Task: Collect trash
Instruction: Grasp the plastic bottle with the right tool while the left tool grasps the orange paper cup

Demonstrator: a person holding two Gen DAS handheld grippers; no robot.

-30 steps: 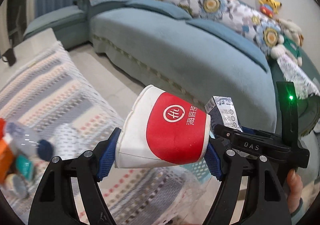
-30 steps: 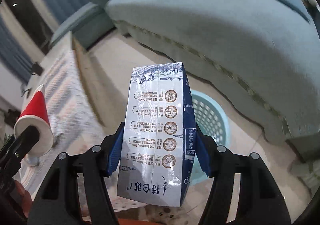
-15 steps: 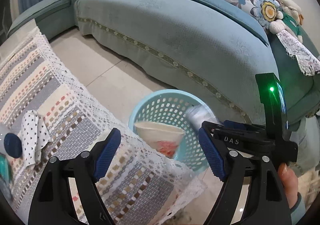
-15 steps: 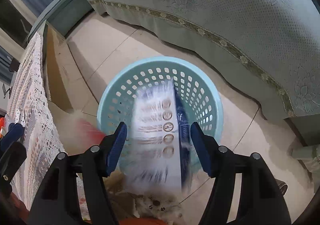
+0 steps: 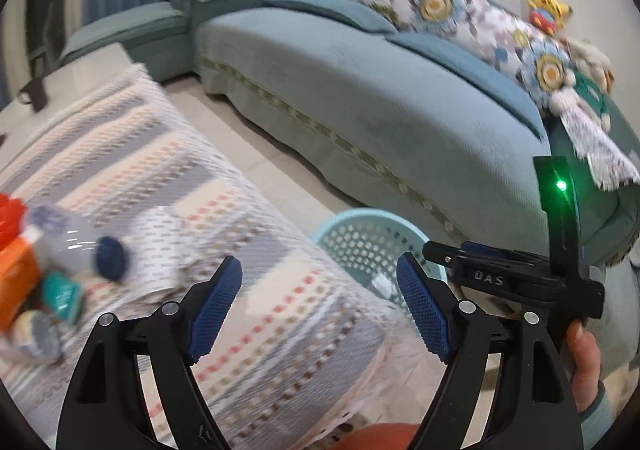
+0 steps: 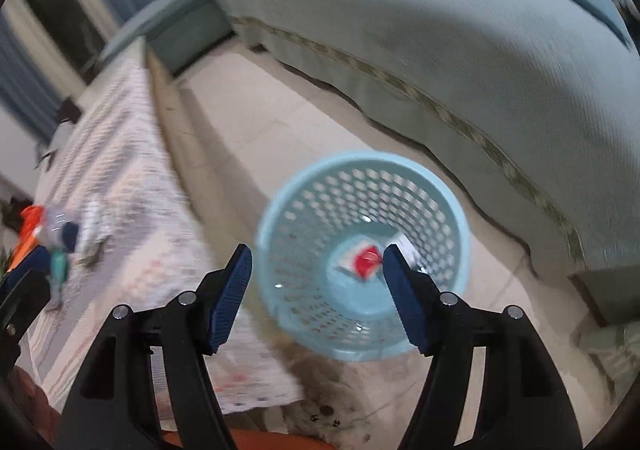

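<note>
A light blue perforated basket (image 6: 320, 209) stands on the floor between the table and the sofa. At its bottom lie the red-and-white paper cup (image 6: 366, 260) and a white carton (image 6: 402, 240). My right gripper (image 6: 318, 262) hangs open above the basket with nothing between its blue pads. My left gripper (image 5: 320, 278) is open and empty too, over the table's corner, with the basket (image 5: 360, 246) just beyond it. The right gripper (image 5: 460, 254) shows beside it in the left wrist view. A clear bottle with a dark blue cap (image 5: 76, 246) lies blurred at the table's left.
A striped cloth (image 5: 180, 169) covers the low table. An orange box (image 5: 16, 282), a teal packet (image 5: 60, 294) and a dotted white cloth (image 5: 160, 234) lie near the bottle. A teal sofa (image 5: 380, 89) runs behind the basket. Pale tiled floor (image 6: 248, 121) lies between them.
A second ago the left gripper held the cup and the right the carton. Both opened over the basket and the items fell in. Both views have since swung back toward the table.
</note>
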